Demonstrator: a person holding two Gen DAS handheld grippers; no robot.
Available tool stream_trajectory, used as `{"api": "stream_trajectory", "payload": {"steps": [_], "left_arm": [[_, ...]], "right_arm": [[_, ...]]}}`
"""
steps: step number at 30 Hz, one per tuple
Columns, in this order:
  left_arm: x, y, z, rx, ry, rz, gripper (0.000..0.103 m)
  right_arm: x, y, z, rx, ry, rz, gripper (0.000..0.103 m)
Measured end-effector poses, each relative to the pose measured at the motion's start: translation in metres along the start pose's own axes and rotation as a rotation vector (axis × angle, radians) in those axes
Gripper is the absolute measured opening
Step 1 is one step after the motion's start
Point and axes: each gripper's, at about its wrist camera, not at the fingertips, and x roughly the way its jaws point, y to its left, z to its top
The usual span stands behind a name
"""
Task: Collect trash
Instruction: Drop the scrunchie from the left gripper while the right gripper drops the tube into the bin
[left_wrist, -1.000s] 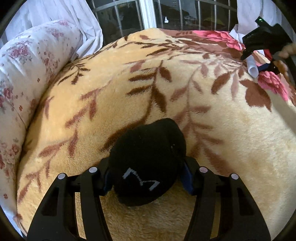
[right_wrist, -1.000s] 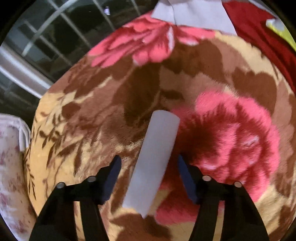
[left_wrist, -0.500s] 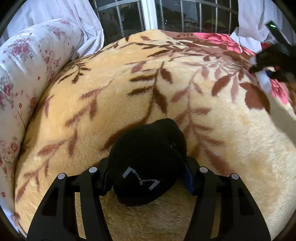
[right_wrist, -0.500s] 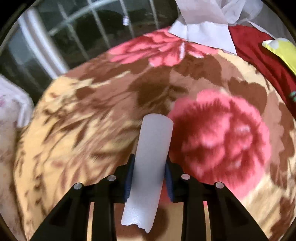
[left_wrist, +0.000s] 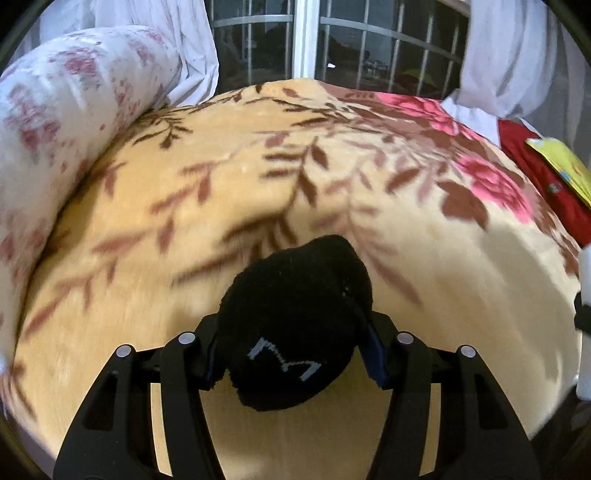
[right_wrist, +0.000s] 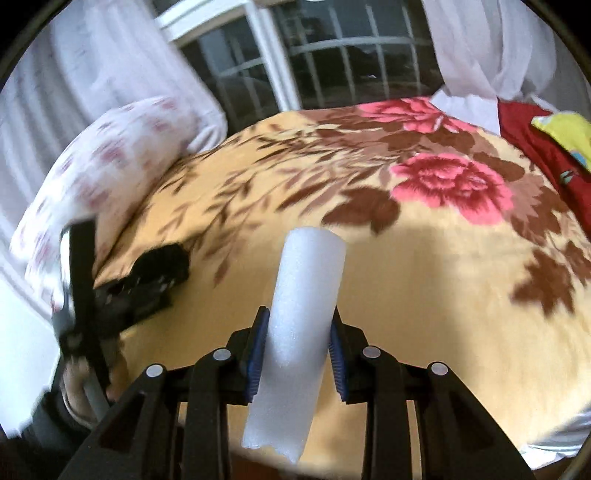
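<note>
2 tools (left_wrist: 295, 354) (right_wrist: 297, 350), each w/ trash betw. pads: black sock (left_wrist: 295, 325), foam tube (right_wrist: 299, 332).

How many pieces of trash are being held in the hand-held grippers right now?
2. A black sock is clamped in the left hand-held gripper; a white foam tube is clamped in the right hand-held gripper. Other trash may lie out of view.

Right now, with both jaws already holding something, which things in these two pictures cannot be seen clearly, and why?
- Black sock, left wrist view: its underside is hidden by its own bulk.
- White foam tube, right wrist view: the near end is cut off by the lower edge.
- Left gripper, right wrist view: motion blur.
- Yellow item, left wrist view: cut off by the rim, so its kind is unclear.
</note>
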Motion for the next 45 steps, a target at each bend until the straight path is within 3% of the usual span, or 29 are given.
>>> {"api": "stream_trajectory", "payload": {"steps": [4,9,15,19,23,28,30,34,40,45], "left_arm": [[-0.057,-0.013,-0.047,0.035,-0.052,-0.011,0.056],[-0.105,-0.026,-0.099,0.059,-0.048,-0.051,0.056],[-0.106,-0.037,-0.151,0.099,0.05,-0.093,0.056],[-0.081,-0.042,-0.18,0.109,0.173,-0.11,0.056],[-0.058,-0.047,-0.195,0.113,0.272,-0.131,0.056],[-0.043,-0.045,-0.198,0.111,0.32,-0.133,0.062],[-0.035,-0.044,-0.2,0.096,0.351,-0.134,0.062],[-0.026,-0.036,-0.204,0.061,0.396,-0.145,0.064],[-0.026,-0.038,-0.206,0.053,0.397,-0.153,0.065],[-0.034,-0.043,-0.207,0.073,0.361,-0.179,0.079]], "right_arm": [[-0.039,0.019,-0.06,-0.067,-0.015,0.017,0.031],[-0.057,0.021,-0.113,-0.013,0.017,0.074,0.032],[-0.045,0.027,-0.162,-0.023,0.112,0.074,0.033],[-0.024,0.028,-0.186,-0.026,0.2,0.081,0.033],[-0.001,0.029,-0.199,-0.019,0.277,0.095,0.033],[0.015,0.033,-0.204,-0.024,0.324,0.096,0.036],[0.021,0.032,-0.205,-0.016,0.344,0.09,0.045],[0.022,0.026,-0.205,0.006,0.352,0.082,0.051],[0.016,0.022,-0.203,0.021,0.332,0.075,0.054],[0.012,0.019,-0.202,0.033,0.318,0.077,0.055]]}}
